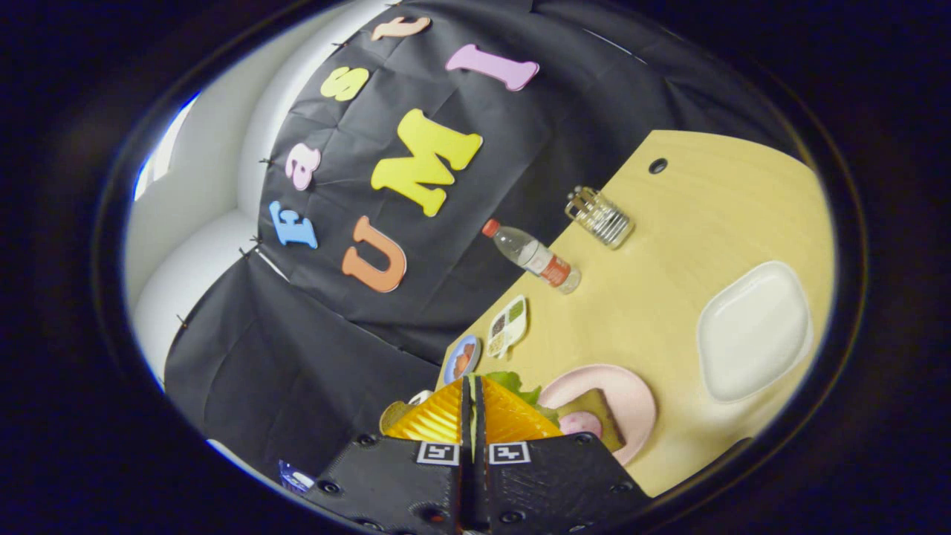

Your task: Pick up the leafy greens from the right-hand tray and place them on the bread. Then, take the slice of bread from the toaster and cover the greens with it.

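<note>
Gripper [473, 394] fingers pinched together, seemingly on the leafy greens [513, 385]; lower them squarely onto the bread [594, 416] before releasing.

I count one gripper [472, 386] with two orange fingers [435, 420] pressed close together, a strip of green showing between them. On the table [669, 223] I see one bottle [531, 256], one wire rack [599, 216], one white tray [753, 331], one pink plate [631, 397] with one bread slice [594, 416], one bunch of greens [516, 385], two small dishes [507, 325]
</note>
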Available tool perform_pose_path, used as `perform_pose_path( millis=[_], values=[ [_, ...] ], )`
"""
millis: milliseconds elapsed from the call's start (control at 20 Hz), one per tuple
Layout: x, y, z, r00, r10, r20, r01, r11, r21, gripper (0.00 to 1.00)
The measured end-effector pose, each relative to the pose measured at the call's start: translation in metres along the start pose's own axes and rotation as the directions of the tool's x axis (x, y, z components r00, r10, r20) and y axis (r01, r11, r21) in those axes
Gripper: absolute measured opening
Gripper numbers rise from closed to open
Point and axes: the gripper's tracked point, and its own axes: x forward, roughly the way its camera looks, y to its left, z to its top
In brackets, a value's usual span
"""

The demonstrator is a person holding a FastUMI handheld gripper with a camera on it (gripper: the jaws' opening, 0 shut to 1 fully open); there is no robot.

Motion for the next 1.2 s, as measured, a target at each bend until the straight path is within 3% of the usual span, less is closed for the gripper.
perform_pose_path(
  millis=[400,750,950,1100,1200],
  values=[
    [0.045,-0.012,-0.057,0.996,0.005,-0.091,-0.004,1.0,0.008,0.0],
    [0.027,-0.088,-0.045,0.979,-0.198,-0.044,0.194,0.977,-0.087,0.0],
    [0.022,-0.113,-0.042,0.953,-0.301,-0.02,0.291,0.934,-0.208,0.0],
    [0.01,-0.119,-0.037,0.934,-0.357,0.023,0.346,0.885,-0.313,0.12],
    [0.007,-0.121,-0.035,0.923,-0.382,0.043,0.373,0.861,-0.345,0.29]
  ],
)
